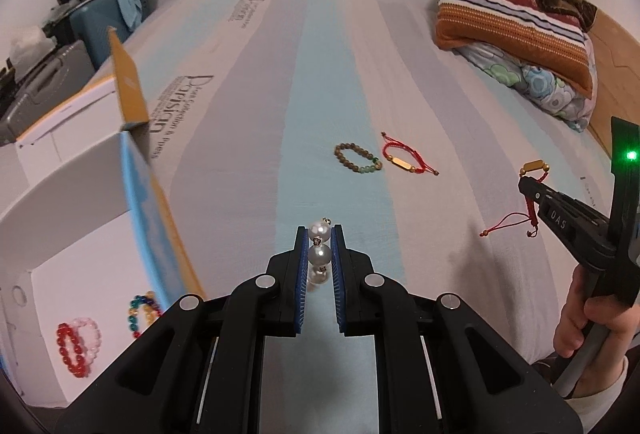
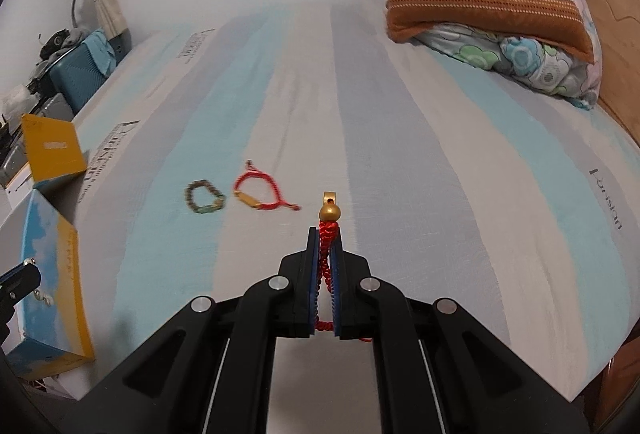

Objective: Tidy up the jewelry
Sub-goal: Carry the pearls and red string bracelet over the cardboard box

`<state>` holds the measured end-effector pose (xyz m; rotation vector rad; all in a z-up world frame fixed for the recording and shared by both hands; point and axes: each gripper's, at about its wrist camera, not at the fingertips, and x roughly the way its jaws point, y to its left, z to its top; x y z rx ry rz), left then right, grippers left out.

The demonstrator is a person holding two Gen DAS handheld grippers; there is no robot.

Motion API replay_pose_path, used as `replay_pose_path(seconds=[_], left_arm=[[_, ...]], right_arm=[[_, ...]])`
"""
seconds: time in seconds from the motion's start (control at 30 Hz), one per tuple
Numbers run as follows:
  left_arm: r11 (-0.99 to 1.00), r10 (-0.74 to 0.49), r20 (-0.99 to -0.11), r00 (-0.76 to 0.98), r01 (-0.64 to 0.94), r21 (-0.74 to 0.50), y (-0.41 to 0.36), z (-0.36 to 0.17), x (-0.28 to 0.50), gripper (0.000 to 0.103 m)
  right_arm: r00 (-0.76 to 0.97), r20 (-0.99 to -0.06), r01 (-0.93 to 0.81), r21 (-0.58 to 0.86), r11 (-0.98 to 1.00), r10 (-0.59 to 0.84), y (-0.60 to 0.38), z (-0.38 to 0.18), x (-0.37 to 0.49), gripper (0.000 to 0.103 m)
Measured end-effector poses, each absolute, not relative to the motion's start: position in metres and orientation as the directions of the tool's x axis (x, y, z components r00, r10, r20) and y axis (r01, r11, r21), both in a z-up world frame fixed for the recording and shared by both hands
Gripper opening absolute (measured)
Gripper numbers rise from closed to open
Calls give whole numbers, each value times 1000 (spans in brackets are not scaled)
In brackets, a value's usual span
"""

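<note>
Pearl strand (image 1: 319, 253) pinched in left claw (image 1: 319, 234), red cord bracelet (image 2: 329, 254) in right claw (image 2: 328, 234); two bracelets (image 1: 358, 158) lie on the bed (image 1: 248, 138).

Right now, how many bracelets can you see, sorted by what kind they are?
Bead bracelets: 5 (pearl bracelet in the left gripper, brown bead bracelet on the bed, red, pink and rainbow ones in the white box)
Red cord bracelets: 2 (one in the right gripper, one on the bed)
Total: 7

Pearl bracelet (image 1: 319, 254) mostly hidden between pads; left gripper (image 2: 18, 284) cut by frame edge; bead bracelet (image 2: 205, 197) blurred.
</note>
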<state>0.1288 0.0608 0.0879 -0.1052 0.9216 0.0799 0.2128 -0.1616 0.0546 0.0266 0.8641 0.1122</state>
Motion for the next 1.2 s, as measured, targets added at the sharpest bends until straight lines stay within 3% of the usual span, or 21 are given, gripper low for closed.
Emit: replay_pose_path(seconds=[0.57, 1.2], left_arm=[[965, 134, -760, 637, -257, -46, 157, 129, 62, 11], [877, 274, -798, 537, -481, -23, 286, 106, -9, 11]], right_arm=[[663, -707, -285, 65, 956, 246, -27, 112, 163, 4], [590, -696, -554, 20, 832, 409, 154, 120, 94, 4]])
